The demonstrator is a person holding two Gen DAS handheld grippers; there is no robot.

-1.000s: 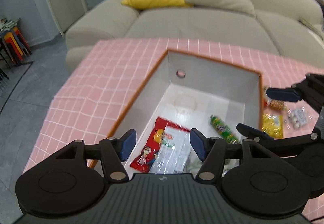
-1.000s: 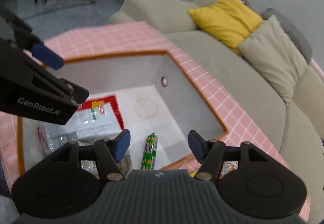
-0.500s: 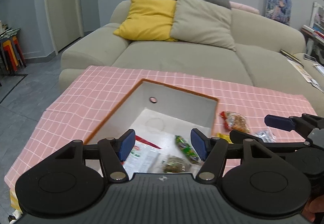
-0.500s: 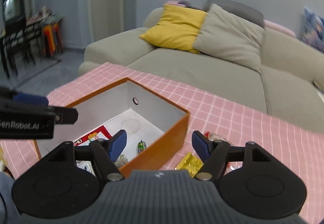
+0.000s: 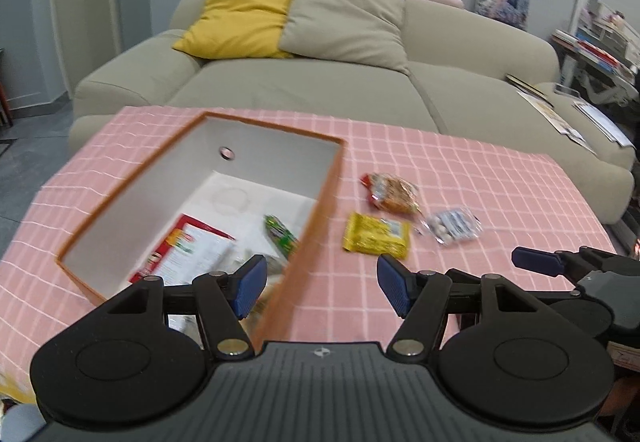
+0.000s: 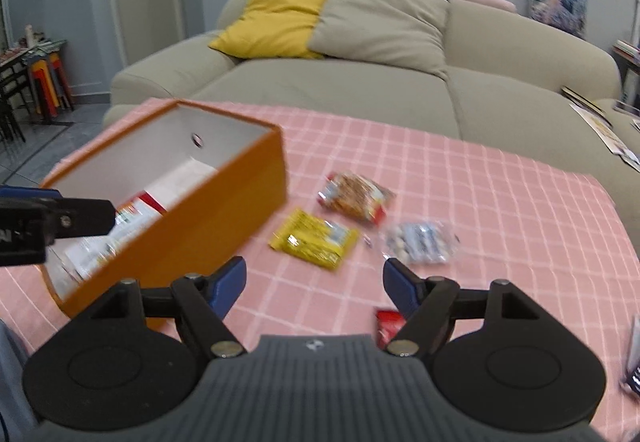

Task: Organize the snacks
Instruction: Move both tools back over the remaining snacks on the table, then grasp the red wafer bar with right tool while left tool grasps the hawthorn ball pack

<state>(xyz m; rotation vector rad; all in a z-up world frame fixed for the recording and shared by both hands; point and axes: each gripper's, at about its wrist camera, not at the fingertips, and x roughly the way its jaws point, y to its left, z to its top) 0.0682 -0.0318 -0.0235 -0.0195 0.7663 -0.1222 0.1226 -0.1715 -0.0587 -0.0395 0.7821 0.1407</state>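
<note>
An orange box (image 5: 280, 158) with a white inside stands on the pink checked tablecloth (image 5: 480, 178). It holds a red and white packet (image 5: 188, 250), a green packet (image 5: 280, 234) and other wrappers. Right of the box lie an orange snack bag (image 5: 390, 192), a yellow packet (image 5: 376, 234) and a clear bag of white sweets (image 5: 452, 226). My left gripper (image 5: 320, 282) hangs open over the box's right wall, holding nothing. My right gripper (image 6: 314, 282) is open and holds nothing, just short of the yellow packet (image 6: 314, 238). A small red packet (image 6: 390, 324) shows under its right finger.
A beige sofa (image 6: 360, 90) with a yellow cushion (image 6: 276, 22) and a beige one runs behind the table. Magazines (image 5: 560, 114) lie on its right seat. Stacked stools (image 6: 48, 82) stand on the floor at the far left.
Both grippers have pulled back from over the box and swung right, so the loose snacks on the cloth came into view. The right gripper rolled level and its jaws stand a little wider.
</note>
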